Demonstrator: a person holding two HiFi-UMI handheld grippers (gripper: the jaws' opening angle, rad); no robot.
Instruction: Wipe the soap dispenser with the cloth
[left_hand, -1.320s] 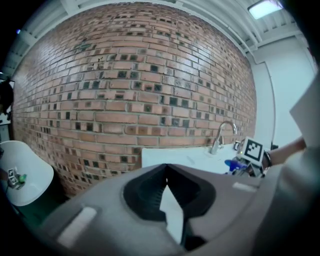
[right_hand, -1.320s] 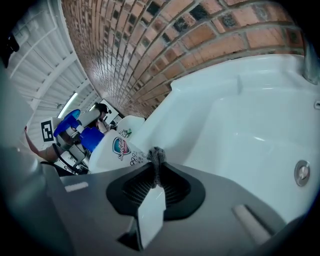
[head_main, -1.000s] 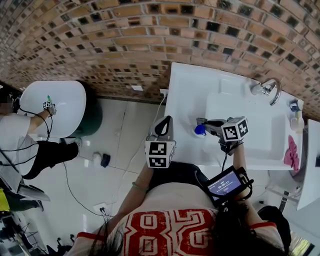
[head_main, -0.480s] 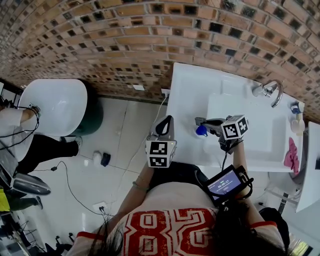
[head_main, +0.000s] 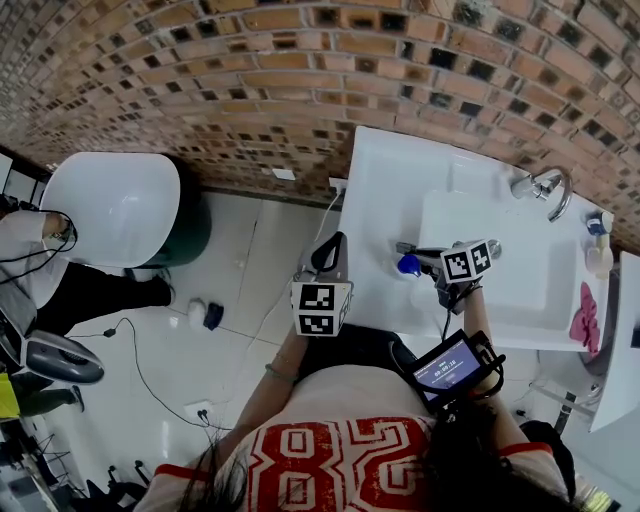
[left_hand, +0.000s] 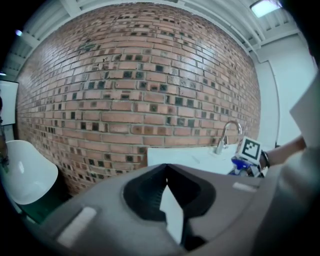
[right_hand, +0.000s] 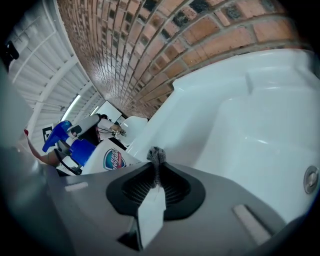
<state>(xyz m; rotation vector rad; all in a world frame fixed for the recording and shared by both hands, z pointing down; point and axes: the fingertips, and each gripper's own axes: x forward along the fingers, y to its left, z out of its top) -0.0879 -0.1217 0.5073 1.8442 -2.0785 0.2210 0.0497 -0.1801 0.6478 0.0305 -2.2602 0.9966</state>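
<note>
As the person stands at the white sink (head_main: 380, 190), the right gripper (right_hand: 157, 161) is clamped tight on a small grey tuft of cloth (right_hand: 158, 154), which pokes out just past the jaw tips. The soap dispenser (right_hand: 82, 147), white-bodied with a blue pump top, stands close beside those tips at about ten o'clock in the right gripper view; whether cloth and bottle touch, I can't tell. Seen from above, it is on the sink's left rim. The left gripper (left_hand: 166, 167) hangs off the sink at nine o'clock, jaws pressed together on nothing, facing the brick wall (left_hand: 125, 100).
</note>
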